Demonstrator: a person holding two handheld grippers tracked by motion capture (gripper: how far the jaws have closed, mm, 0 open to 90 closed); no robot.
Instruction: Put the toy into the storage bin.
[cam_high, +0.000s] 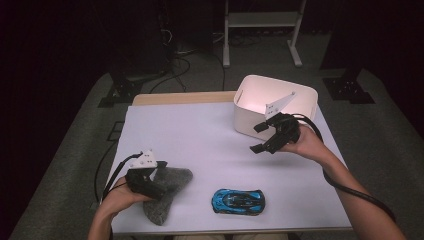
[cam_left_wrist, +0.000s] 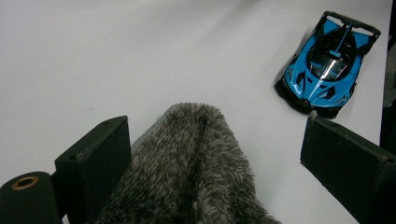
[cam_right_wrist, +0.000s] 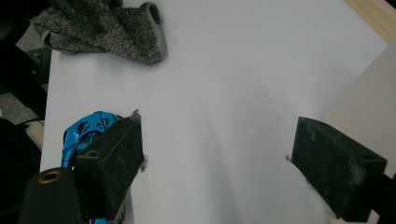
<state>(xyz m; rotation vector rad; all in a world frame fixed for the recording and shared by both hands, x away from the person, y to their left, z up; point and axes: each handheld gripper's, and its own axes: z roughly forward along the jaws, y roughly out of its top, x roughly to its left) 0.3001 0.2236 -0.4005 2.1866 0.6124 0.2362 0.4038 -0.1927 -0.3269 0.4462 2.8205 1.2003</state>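
Observation:
A grey fuzzy cloth item (cam_high: 172, 180) lies at the table's front left. My left gripper (cam_high: 159, 191) is over it, open. In the left gripper view the fuzzy item (cam_left_wrist: 196, 177) runs up between the two wide-apart jaws of my left gripper (cam_left_wrist: 215, 135), close against the left jaw. A blue toy car (cam_high: 239, 201) sits near the front edge, right of the cloth item, and the blue car (cam_left_wrist: 329, 65) appears beyond the right jaw. My right gripper (cam_high: 259, 138) hovers open in front of a white box (cam_high: 247, 122). Nothing is between the jaws of my right gripper (cam_right_wrist: 219, 140).
The white table top (cam_high: 200, 135) stretches bare between the two grippers. The box stands at the back right corner, and its wall (cam_right_wrist: 369, 107) is close beside the right jaw. In the right gripper view the car (cam_right_wrist: 84, 133) peeks from behind the left jaw.

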